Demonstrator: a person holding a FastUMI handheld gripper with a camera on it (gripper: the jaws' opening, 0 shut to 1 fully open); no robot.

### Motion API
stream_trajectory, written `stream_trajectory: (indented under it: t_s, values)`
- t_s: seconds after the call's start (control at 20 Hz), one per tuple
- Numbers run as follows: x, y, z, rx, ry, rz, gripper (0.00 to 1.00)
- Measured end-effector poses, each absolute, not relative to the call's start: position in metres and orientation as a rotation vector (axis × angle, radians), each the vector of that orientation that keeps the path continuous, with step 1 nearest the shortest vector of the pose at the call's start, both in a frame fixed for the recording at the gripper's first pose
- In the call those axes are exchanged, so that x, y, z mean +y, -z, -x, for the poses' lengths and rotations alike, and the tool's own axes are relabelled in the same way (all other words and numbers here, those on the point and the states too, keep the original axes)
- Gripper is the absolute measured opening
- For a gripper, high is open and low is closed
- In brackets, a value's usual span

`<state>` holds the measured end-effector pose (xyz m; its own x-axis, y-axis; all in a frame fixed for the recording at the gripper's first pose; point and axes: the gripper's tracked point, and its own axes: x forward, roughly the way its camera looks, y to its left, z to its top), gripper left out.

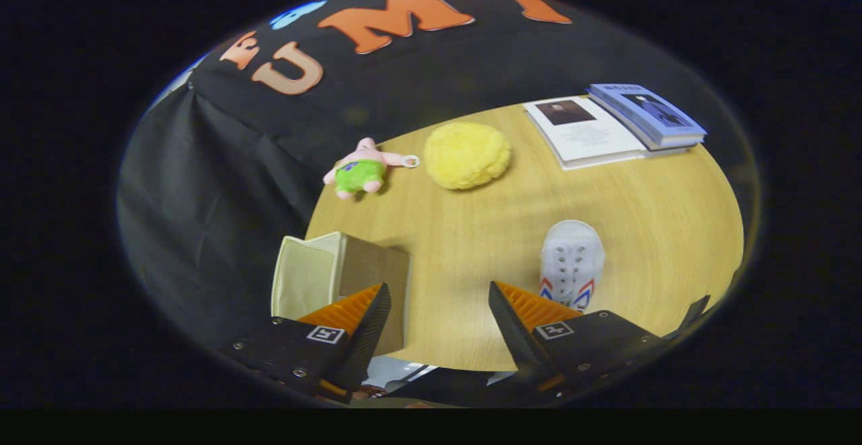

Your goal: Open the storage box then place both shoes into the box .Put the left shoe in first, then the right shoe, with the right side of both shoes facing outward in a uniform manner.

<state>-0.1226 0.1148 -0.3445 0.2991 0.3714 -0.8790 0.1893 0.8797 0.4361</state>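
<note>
My gripper (pixel 439 297) hangs open above the wooden table (pixel 471 243), with nothing between its fingers. A white shoe (pixel 571 262) with red and blue side marks stands just beyond the right finger, its toe pointing away from me. The storage box (pixel 337 273) sits at the table's left edge, just beyond the left finger; its cream inside shows through an open side, and the left finger hides its near part. I cannot tell which shoe this is.
A pink plush toy in green shorts (pixel 363 169) and a yellow fluffy round cushion (pixel 467 155) lie at the far side of the table. A white booklet (pixel 582 132) and a blue book (pixel 646 115) rest at the far right. Black cloth hangs behind.
</note>
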Motion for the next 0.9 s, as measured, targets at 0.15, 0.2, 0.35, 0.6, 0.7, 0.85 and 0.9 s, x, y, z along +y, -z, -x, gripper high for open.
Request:
stream_trajectory:
  t_s: [0.15,0.2,0.35,0.6,0.7,0.85,0.9]
  values:
    - [0.057,0.390,0.152,1.339,-0.008,-0.443,0.87]
    - [0.047,0.403,0.165,1.372,0.026,-0.439,0.87]
    - [0.035,0.428,0.193,1.446,0.070,-0.480,0.86]
    - [0.028,0.472,0.210,1.492,0.115,-0.477,0.74]
    - [0.030,0.484,0.207,1.487,0.127,-0.479,0.63]
    - [0.035,0.490,0.202,1.479,0.133,-0.496,0.44]
    - [0.033,0.488,0.202,1.479,0.134,-0.507,0.39]
